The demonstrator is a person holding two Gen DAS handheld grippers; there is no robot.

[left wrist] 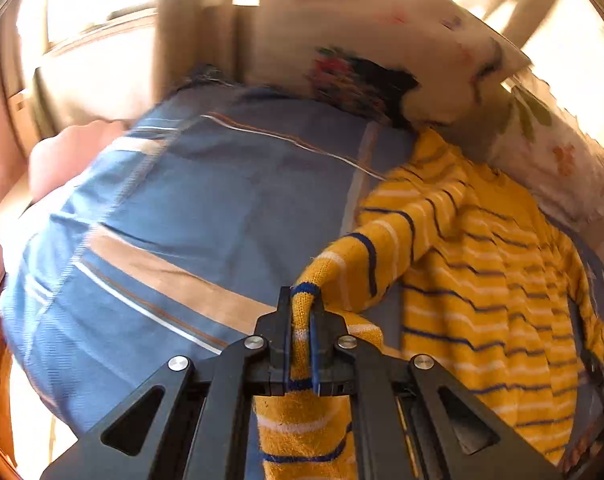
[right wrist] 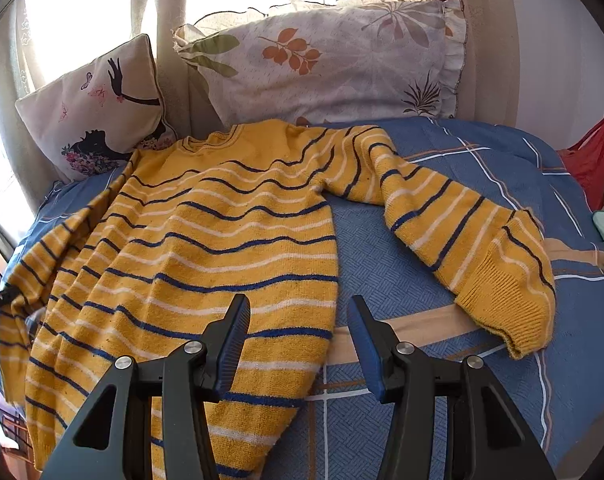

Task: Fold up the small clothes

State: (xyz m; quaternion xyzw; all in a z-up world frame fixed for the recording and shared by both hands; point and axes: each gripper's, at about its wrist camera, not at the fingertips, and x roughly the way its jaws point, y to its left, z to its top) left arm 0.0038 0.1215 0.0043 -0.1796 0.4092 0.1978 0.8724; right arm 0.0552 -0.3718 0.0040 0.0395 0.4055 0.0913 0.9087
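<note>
**Left sleeve pinched, right claw idle over the hem**

Your left gripper [left wrist: 303, 320] is clamped narrow on the cuff of the sweater's [right wrist: 206, 240] left sleeve [left wrist: 381, 240]. Knit fills the gap between the pads, and more of it hangs below the jaws. In the right wrist view the tip of that gripper only just shows at the far left edge, at the sleeve end.

Your right gripper [right wrist: 300, 340] is wide, nothing between the pads. It hovers over the near right corner of the sweater body, one finger over the knit, the other over the sheet [right wrist: 481, 160]. Not touching, as far as the view shows.

The sweater lies flat on the bed, collar far, toward the pillows [right wrist: 333, 60], hem near. Long axis runs far to near. The right sleeve [right wrist: 461, 240] is spread out to the right, cuff well apart from the body, bent toward the near side.

The relation that matters: from your left claw, the body lies to the right, so the held sleeve has to travel rightward, across the long axis, to land on the chest. The sleeve is already drawn up off the sheet, arching from shoulder to claw.

Judgement: first fold in hand, task early. Next is likely lay the left sleeve across the body, then release. The right sleeve is nearer your right claw, so that one is yours on that side.

Risk: the left view is blurred, so the exact cuff bite is hard to check; a thin pinch could slip mid-carry.
</note>
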